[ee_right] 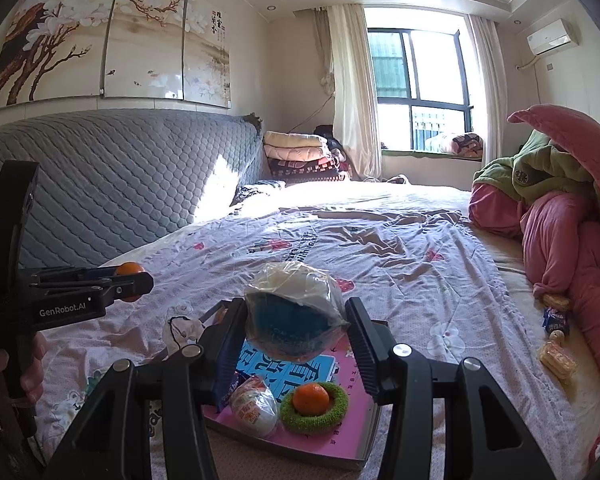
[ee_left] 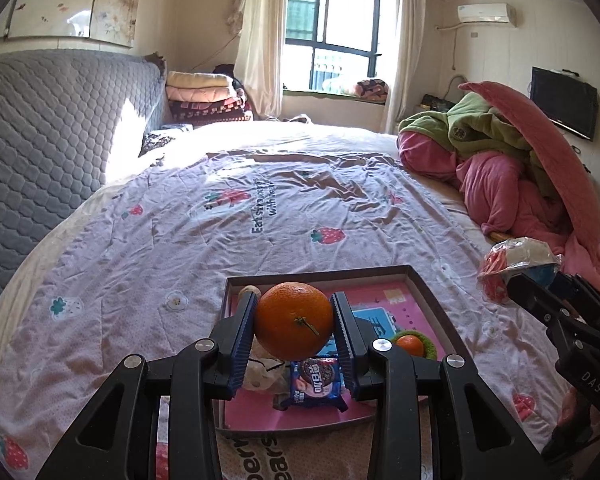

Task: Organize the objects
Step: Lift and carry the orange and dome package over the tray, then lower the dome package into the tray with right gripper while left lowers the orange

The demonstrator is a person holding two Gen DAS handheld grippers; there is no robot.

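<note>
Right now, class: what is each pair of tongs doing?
Left tongs: closed on an orange.
Right tongs: closed on a plastic-wrapped blue package.

The middle of the bed (ee_left: 260, 216) is open sheet as far as the headboard (ee_left: 52, 128) on one side and the heaped pink and green bedding (ee_left: 500, 168) along the opposite edge. At the near edge the shallow box (ee_left: 428, 292) already carries a biscuit packet (ee_left: 318, 382), a small orange in a green ring (ee_right: 314, 400) and a wrapped snack (ee_right: 254, 402), leaving bare floor only toward its far side. Loose snacks (ee_right: 556, 340) lie along the edge beside the bedding.
</note>
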